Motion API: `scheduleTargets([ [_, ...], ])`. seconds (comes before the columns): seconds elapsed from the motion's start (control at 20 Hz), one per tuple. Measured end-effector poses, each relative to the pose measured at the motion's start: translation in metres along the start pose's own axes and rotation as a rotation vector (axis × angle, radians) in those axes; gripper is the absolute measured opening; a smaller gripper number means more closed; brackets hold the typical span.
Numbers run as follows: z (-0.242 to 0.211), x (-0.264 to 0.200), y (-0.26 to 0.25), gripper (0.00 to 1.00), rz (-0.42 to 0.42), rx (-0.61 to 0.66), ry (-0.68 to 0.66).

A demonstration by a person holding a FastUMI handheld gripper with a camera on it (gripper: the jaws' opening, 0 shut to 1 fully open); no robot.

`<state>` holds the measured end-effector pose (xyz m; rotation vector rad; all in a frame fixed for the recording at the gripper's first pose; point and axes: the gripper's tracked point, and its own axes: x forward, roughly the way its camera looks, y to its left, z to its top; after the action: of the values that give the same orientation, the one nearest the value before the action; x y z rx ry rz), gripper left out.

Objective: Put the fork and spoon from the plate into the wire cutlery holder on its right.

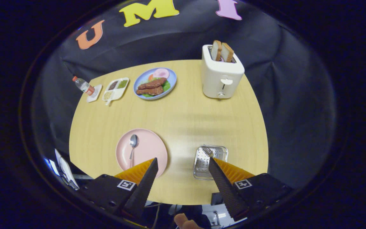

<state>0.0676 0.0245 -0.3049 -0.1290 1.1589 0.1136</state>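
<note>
Two ridged tongs (pixel 183 165) apart above round plate (pixel 148 149), spoon (pixel 132 148), wire holder (pixel 210 160).

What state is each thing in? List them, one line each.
gripper: open, fingers wide apart, holding nothing
spoon: lying on the pink plate
fork: already in the wire cutlery holder
toaster: two bread slices sticking up
bottle: tipped over, capped
blue plate: loaded with food
</note>
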Motion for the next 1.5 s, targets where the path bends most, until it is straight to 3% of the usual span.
scheduleTargets([
  [0.55,-0.047,0.032,0.09,0.97,-0.008,-0.034,-0.142],
  [1.1,-0.084,0.092,0.159,0.97,-0.031,0.001,-0.194],
  [1.3,-0.094,0.116,0.167,0.78,-0.077,-0.025,-0.202],
  [1.45,-0.105,0.127,0.172,0.78,-0.083,0.007,-0.154],
  [1.5,-0.105,0.13,0.171,0.73,-0.088,0.021,-0.151],
])
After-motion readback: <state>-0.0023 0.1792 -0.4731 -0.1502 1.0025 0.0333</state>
